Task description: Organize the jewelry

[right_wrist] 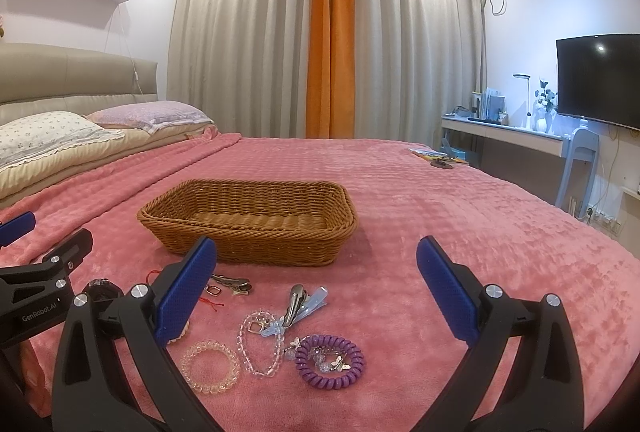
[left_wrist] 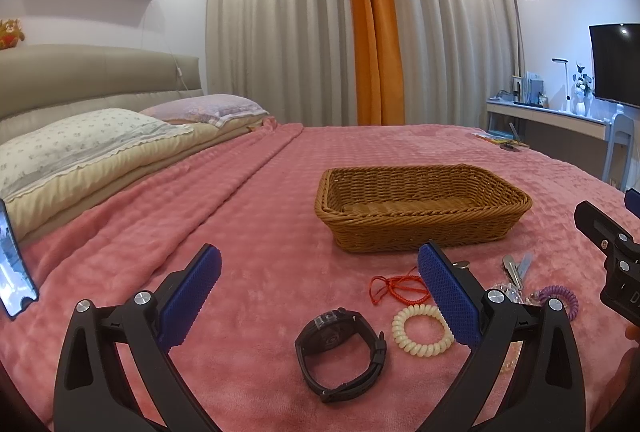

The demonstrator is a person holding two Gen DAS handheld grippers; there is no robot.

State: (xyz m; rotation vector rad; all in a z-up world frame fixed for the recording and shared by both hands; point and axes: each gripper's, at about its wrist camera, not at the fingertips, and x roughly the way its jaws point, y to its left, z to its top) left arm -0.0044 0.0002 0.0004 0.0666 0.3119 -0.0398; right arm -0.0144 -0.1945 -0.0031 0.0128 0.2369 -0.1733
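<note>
An empty brown wicker basket (left_wrist: 424,228) (right_wrist: 248,236) sits on the pink blanket. In front of it lie a black watch (left_wrist: 340,352), a cream coil bracelet (left_wrist: 422,330), a red cord (left_wrist: 396,288), a purple coil band (right_wrist: 330,360), a clear beaded bracelet (right_wrist: 210,372), a clear bead strand (right_wrist: 256,344), and metal hair clips (right_wrist: 298,306). My left gripper (left_wrist: 320,272) stands open above the watch. My right gripper (right_wrist: 316,264) is open too, above the clips and purple band. Neither holds anything.
Pillows (left_wrist: 80,148) and a padded headboard (left_wrist: 100,72) are at the left. A phone (left_wrist: 12,264) stands at the left edge. A desk (right_wrist: 504,136), a chair and a TV (right_wrist: 600,80) lie right of the bed. Small items (right_wrist: 438,157) rest on the far blanket.
</note>
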